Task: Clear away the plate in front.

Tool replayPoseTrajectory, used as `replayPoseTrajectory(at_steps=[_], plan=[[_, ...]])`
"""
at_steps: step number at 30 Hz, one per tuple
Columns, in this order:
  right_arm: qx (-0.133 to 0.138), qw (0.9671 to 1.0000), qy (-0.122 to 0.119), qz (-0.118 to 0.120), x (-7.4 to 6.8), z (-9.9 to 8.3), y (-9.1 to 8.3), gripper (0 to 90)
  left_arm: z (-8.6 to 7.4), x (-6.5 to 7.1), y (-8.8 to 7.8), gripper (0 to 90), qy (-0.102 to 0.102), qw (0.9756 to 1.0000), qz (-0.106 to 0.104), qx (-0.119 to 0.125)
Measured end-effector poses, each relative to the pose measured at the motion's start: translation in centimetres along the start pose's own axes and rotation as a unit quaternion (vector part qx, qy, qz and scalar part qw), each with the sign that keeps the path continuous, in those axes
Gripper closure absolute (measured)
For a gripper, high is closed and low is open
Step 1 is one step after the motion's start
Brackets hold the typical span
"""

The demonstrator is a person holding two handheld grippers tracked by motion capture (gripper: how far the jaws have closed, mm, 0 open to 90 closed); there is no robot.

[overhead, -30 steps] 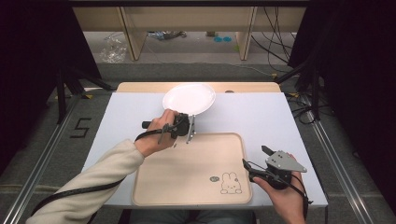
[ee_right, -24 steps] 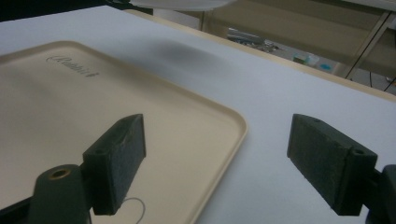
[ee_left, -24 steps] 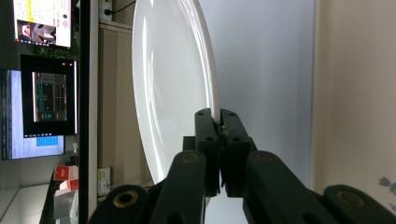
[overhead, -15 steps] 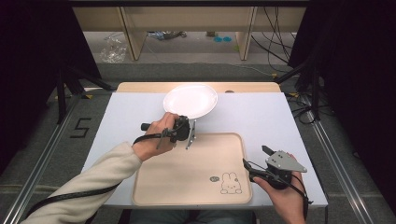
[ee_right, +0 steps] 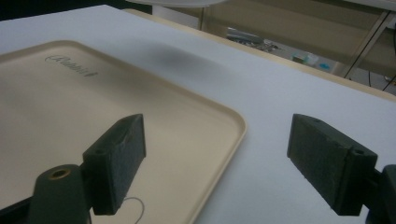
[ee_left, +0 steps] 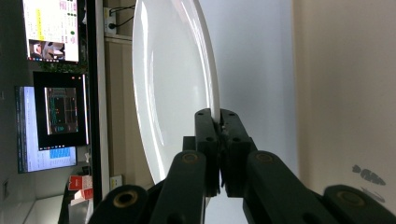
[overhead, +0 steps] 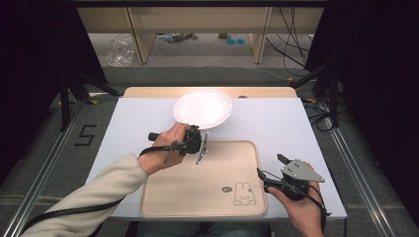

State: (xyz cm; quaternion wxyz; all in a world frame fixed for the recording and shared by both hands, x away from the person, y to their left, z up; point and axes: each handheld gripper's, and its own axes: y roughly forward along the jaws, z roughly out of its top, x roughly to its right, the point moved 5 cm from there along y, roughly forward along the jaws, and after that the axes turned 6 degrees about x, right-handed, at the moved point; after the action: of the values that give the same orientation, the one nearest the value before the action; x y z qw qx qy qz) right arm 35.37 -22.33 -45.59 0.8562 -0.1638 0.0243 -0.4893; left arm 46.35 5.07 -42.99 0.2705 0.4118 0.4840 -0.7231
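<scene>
The wide white-topped desk (overhead: 276, 128) carries everything, with a pale wooden strip showing along its far edge. Lying on its near half is the large beige plastic tray (overhead: 197, 190) with rounded corners and a small rabbit drawing printed near its right near corner.

Just beyond the tray's far edge is the round white ceramic plate (overhead: 202, 108), held by its near rim. In the left gripper view the plate (ee_left: 173, 84) stands edge-on between the jaws, clear of the desk beneath it, and in the right gripper view its shadow falls as a soft dark patch on the white top beyond the tray (ee_right: 116, 116). Compared with a second ago the plate sits a touch further to the right and closer to the far wooden strip; the shift is small.

The left tongs (overhead: 197, 132), in the hand of the cream-sleeved arm, are clamped tight on the plate's near rim, over the tray's far edge. The hand has drifted slightly right since the earlier picture.

The right tongs (overhead: 271, 168) rest at the desk's near right, just beside the tray's right edge. Their black pads (ee_right: 123, 149) stand well apart with nothing between them, one over the tray, the other over the bare desk. That hand has kept its place.
</scene>
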Motion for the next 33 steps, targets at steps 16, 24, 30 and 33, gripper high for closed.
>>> replayPoseTrajectory(at_steps=[16,24,30,33], plan=[[0.000,1.0000,-0.001,0.000,0.0,0.0,0.0,20.4,0.8,0.6,-1.5,87.4,0.017,0.9998,0.000,0.009],[0.002,1.0000,0.000,0.000,0.0,0.0,0.1,20.4,1.2,0.8,-2.4,87.4,0.025,0.9996,0.001,0.015],[0.002,1.0000,0.001,0.000,0.0,0.0,0.1,20.4,1.4,1.2,-3.1,87.4,0.026,0.9994,0.000,0.021],[-0.001,1.0000,-0.001,0.000,0.0,0.0,0.0,20.4,1.5,1.4,-3.4,87.4,0.026,0.9994,-0.002,0.022]])
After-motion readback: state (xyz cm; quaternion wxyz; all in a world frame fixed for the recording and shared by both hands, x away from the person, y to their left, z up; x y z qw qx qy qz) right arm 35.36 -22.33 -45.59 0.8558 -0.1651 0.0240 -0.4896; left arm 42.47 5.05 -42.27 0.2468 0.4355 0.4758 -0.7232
